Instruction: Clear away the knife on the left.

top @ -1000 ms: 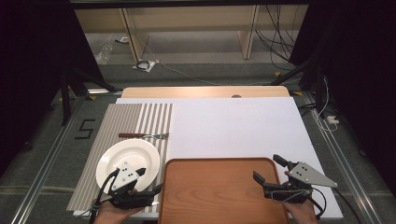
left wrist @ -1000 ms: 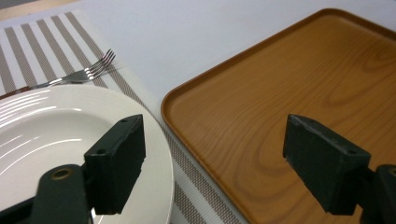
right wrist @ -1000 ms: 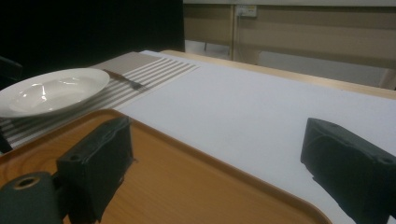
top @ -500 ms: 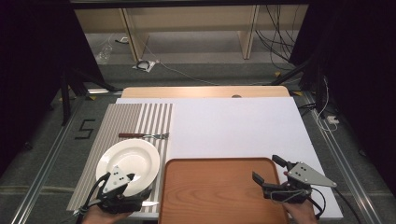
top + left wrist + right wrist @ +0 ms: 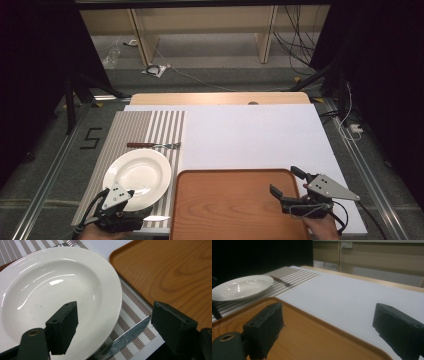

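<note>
A white plate (image 5: 137, 172) (image 5: 50, 287) (image 5: 239, 287) lies on a striped placemat (image 5: 145, 125) at the near left. A knife (image 5: 156, 218) (image 5: 125, 337) rests on the mat by the plate's near rim. Beyond the plate lies a fork (image 5: 152, 145) (image 5: 280, 280). My left gripper (image 5: 122, 202) (image 5: 115, 322) is open, one jaw above the plate's near rim, the other over the mat's edge by the tray. My right gripper (image 5: 284, 180) (image 5: 330, 327) is open and empty above the right edge of the wooden tray (image 5: 235, 205) (image 5: 170, 267) (image 5: 299, 335).
A white cover (image 5: 250, 135) (image 5: 352, 295) spreads over the middle and right of the table. A wooden strip (image 5: 220, 98) runs along the far edge. Cables and shelf legs stand on the floor beyond the table.
My left gripper has swung from pointing right along the table's near edge to pointing at the plate, shifting slightly left. The right gripper has barely moved.
</note>
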`<state>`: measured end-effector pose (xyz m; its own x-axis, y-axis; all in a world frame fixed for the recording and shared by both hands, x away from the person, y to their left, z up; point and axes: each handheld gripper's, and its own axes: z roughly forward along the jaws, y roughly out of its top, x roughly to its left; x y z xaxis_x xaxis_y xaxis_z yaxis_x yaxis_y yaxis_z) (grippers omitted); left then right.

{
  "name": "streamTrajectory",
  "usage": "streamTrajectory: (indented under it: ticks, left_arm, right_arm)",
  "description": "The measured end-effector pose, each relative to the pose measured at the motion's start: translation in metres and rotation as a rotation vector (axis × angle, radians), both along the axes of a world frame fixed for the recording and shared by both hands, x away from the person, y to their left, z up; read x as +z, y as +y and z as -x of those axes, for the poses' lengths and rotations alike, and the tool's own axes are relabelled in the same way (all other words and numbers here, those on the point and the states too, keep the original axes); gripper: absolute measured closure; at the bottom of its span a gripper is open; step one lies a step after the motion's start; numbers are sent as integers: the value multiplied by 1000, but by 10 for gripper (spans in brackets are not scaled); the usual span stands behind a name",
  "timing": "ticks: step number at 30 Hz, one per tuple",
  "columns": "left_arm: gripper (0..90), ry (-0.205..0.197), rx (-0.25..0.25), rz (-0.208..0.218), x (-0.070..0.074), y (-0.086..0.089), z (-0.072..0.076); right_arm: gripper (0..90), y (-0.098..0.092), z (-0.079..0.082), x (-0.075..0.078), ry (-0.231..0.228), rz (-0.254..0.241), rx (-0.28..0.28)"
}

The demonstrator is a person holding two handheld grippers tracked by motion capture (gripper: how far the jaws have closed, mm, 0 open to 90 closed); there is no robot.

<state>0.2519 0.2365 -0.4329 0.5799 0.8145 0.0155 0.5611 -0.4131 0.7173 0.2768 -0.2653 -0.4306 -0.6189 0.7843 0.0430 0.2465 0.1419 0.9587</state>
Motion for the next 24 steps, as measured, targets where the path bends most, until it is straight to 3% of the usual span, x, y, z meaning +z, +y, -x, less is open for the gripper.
streamTrajectory:
  ticks: [17, 24]
  left_arm:
    - [214, 43, 56, -33, -5, 28, 9]
    - [214, 72, 78, -77, -8, 39, 11]
  right_arm:
    - [106, 1, 0, 0, 8, 5, 6]
    - [107, 1, 0, 0, 9, 5, 7]
